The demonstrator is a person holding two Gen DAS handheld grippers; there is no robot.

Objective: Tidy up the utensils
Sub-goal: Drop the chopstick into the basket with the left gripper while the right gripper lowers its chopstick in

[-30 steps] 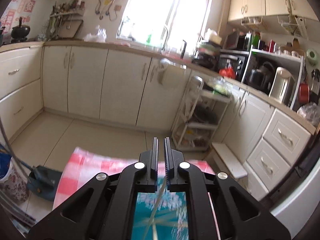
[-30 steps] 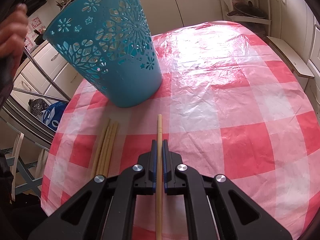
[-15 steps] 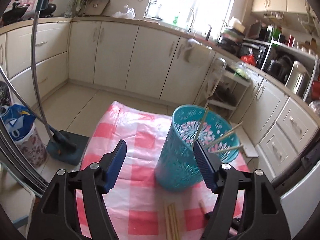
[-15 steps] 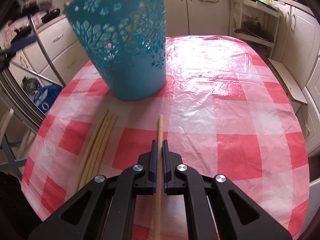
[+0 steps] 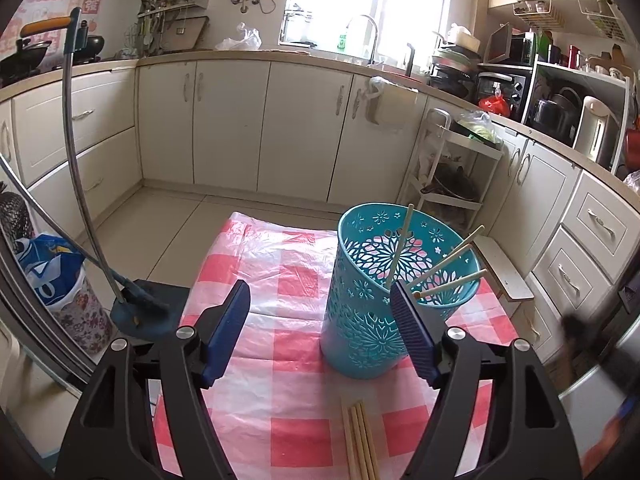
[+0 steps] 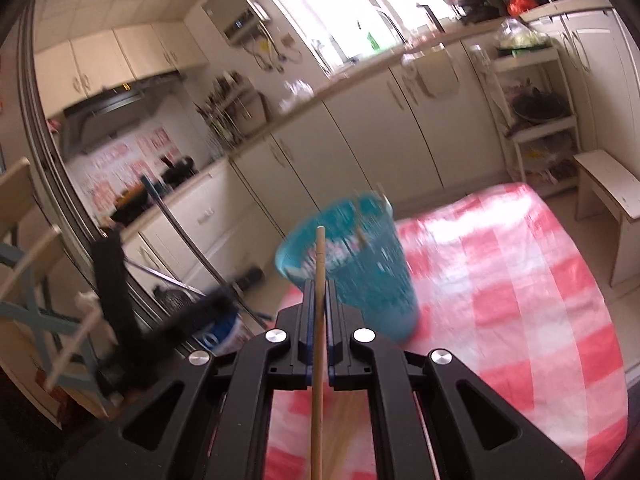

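Observation:
A teal openwork basket (image 5: 372,320) stands upright on the red-and-white checked tablecloth (image 5: 280,280), with several wooden chopsticks (image 5: 444,264) leaning inside it. More chopsticks (image 5: 360,440) lie on the cloth in front of it. My left gripper (image 5: 320,332) is open and empty, held above the cloth just before the basket. My right gripper (image 6: 319,296) is shut on a single wooden chopstick (image 6: 319,320), lifted and tilted, its tip pointing toward the blurred basket (image 6: 360,272).
A dustpan and broom (image 5: 140,304) stand on the floor left of the table, beside a blue bag (image 5: 48,264). Cabinets line the walls, with a wire rack (image 5: 452,176) and a low wooden stool (image 6: 612,192) beyond the table's right side.
My left gripper opened, let go of its chopstick into the basket and drew back. My right gripper lifted its chopstick off the cloth and swung up toward the basket.

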